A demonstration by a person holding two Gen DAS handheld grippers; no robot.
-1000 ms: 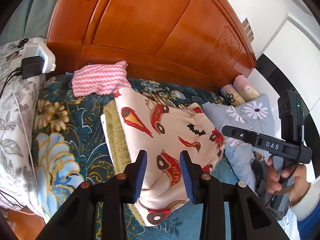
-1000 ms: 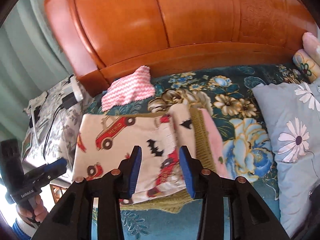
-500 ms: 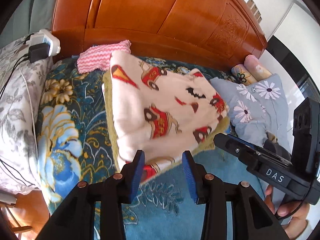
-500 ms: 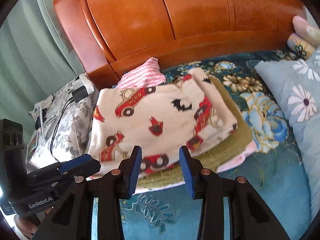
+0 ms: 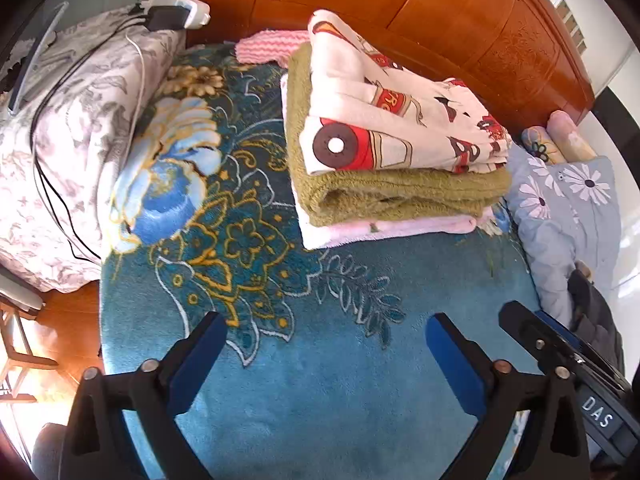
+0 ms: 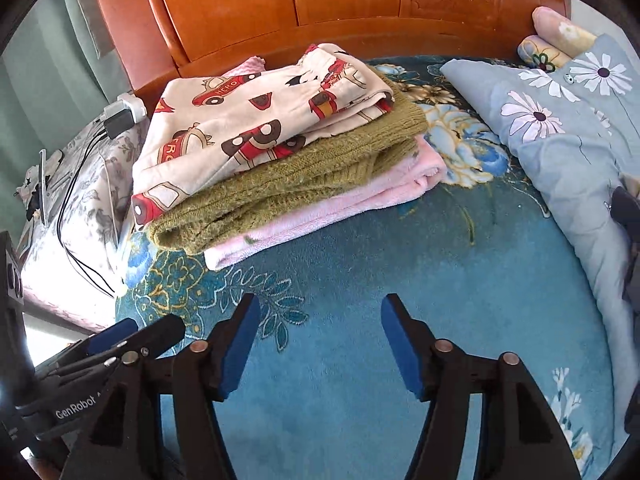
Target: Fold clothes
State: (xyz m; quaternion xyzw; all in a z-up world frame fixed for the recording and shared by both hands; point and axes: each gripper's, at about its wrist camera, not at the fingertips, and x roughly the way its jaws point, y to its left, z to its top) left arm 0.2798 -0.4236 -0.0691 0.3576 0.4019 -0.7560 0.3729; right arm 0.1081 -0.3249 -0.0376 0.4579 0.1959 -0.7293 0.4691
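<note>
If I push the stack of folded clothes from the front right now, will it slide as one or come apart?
Probably come apart. The car-print top lies loose and skewed over the green sweater, so it would likely slip first. The pink fleece underneath rests on the plush blue blanket, which would probably drag. All three look floppy. Both grippers are open and clear.

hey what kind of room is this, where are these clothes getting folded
Most likely a bedroom. The folded clothes stack sits on a bed covered by a blue floral blanket, against a carved wooden headboard. A daisy-print pillow lies beside it.
</note>
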